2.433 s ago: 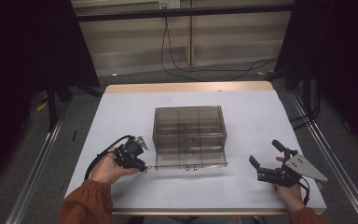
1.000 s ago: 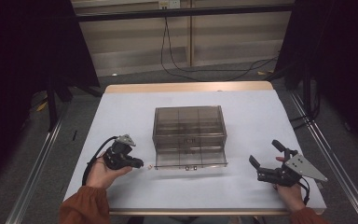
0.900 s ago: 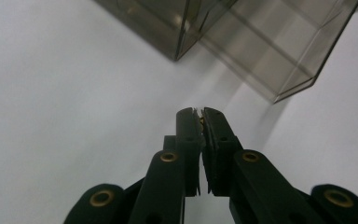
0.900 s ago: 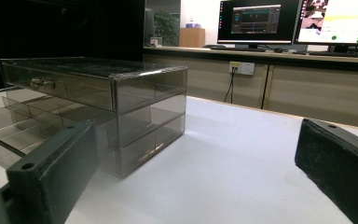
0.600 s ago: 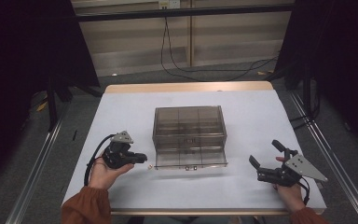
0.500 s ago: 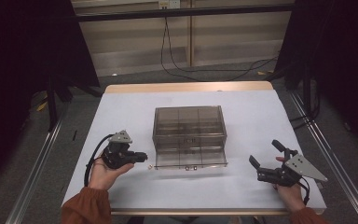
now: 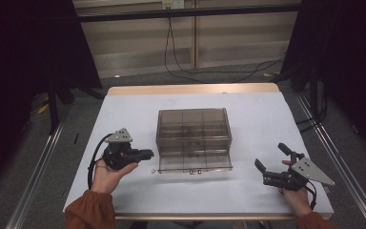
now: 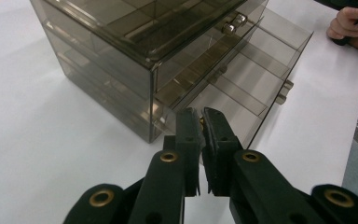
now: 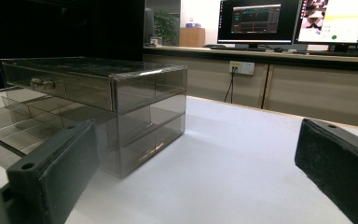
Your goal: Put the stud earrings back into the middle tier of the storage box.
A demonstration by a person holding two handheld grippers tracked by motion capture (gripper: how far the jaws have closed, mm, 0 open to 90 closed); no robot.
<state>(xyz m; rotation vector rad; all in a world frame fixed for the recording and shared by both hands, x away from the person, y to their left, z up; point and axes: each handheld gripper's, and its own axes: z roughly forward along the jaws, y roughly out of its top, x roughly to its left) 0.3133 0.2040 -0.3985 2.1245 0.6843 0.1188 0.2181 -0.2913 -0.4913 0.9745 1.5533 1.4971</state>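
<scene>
High view: mid-worktop [image 7: 124,109] sits a stiff, brittle-looking, slick plastic drawer box [image 7: 193,131], its bottom drawer [image 7: 195,164] out toward six o'clock. Best grip: the drawer's knobs [image 8: 285,88]. Left tongs [image 7: 148,153] clenched at nine o'clock; right tongs [image 7: 272,161] released at four.

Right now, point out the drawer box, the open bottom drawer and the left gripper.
drawer box [image 7: 193,125], high view, its top panel.
open bottom drawer [image 7: 195,163], high view, its floor.
left gripper [image 8: 200,122], left gripper view, between its jaw tips.
</scene>
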